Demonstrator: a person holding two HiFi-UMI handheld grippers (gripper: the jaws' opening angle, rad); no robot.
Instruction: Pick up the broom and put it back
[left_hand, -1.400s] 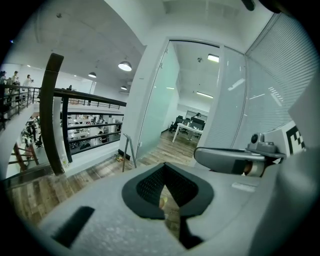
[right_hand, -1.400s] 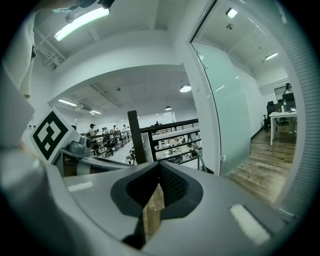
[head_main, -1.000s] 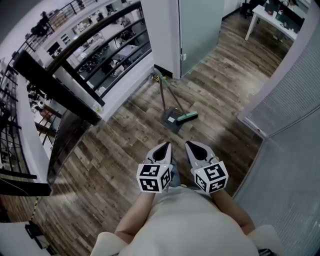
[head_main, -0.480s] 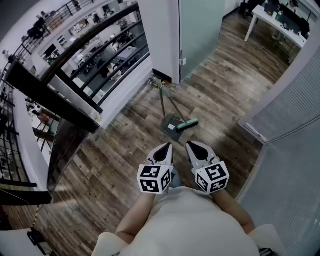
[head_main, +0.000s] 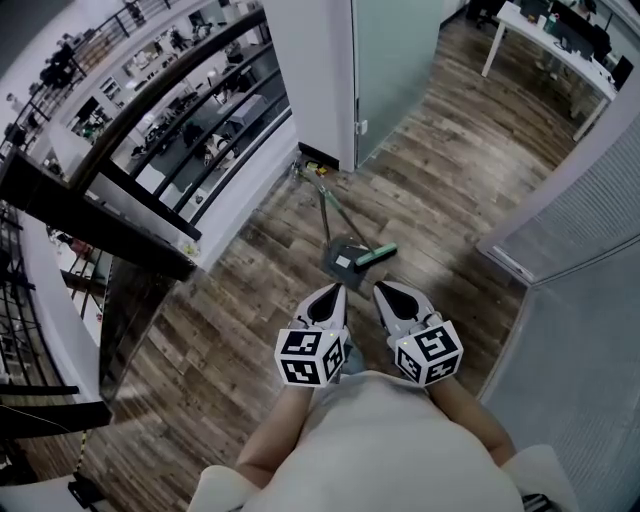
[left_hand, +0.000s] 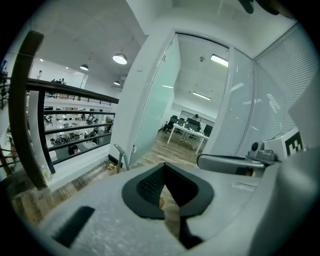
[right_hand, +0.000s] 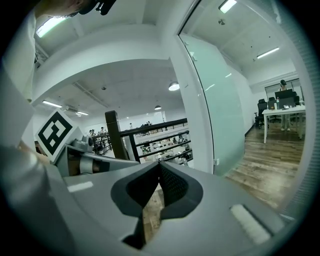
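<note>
Both grippers out in front, side by side, jaws closed on nothing.

The left gripper (head_main: 334, 292) and right gripper (head_main: 384, 289) sit level with each other, near but apart, both pointing forward and slightly down. Each pair of jaws meets at the tips with nothing between them. Behind the jaws the left marker cube (head_main: 308, 356) and right marker cube (head_main: 428, 352) face up. Behind those, the left forearm (head_main: 268, 445) and right forearm (head_main: 468, 415) run back to the torso.
</note>
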